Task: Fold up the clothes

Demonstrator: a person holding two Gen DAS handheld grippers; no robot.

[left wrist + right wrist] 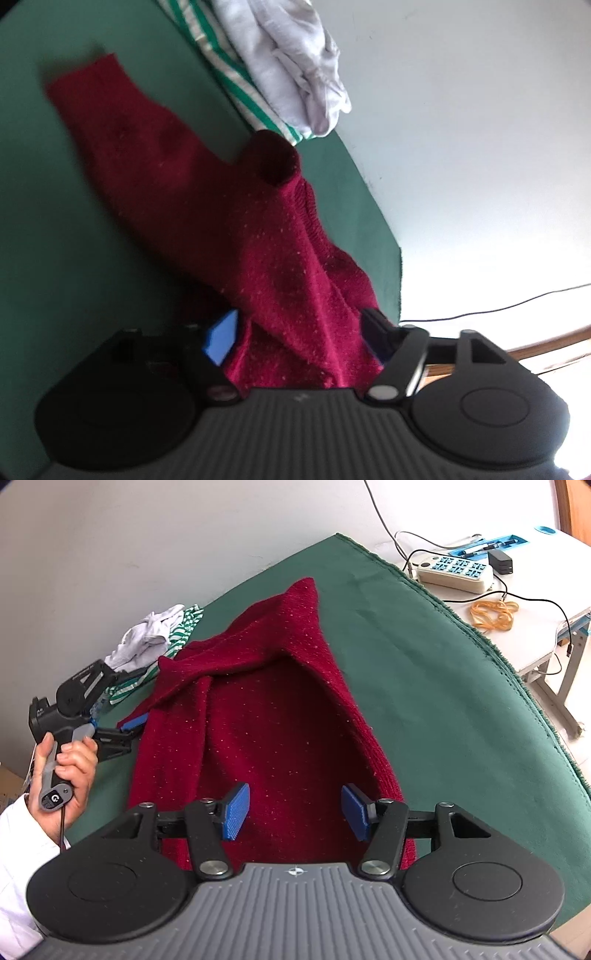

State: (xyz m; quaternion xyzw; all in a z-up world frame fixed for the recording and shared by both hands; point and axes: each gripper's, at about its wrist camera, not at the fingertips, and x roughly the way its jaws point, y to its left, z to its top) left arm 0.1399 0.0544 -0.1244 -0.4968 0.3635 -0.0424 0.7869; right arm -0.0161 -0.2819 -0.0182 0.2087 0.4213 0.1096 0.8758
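Left wrist view: the left gripper (pixel 299 334) stands wide, pads unclamped, red sweater (pixel 236 221) bunched between them, stretching away across the green bench (pixel 74 229). Right wrist view: the right gripper (pixel 293 812) hovers part-open, empty, over the sweater's near hem.

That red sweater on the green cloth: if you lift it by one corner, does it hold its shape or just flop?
The red sweater would probably flop: it already lies in soft folds, one sleeve draped across the body. Its thick, fuzzy knit suggests some weight and little slipperiness, so on the green cloth it would likely bunch rather than slide.
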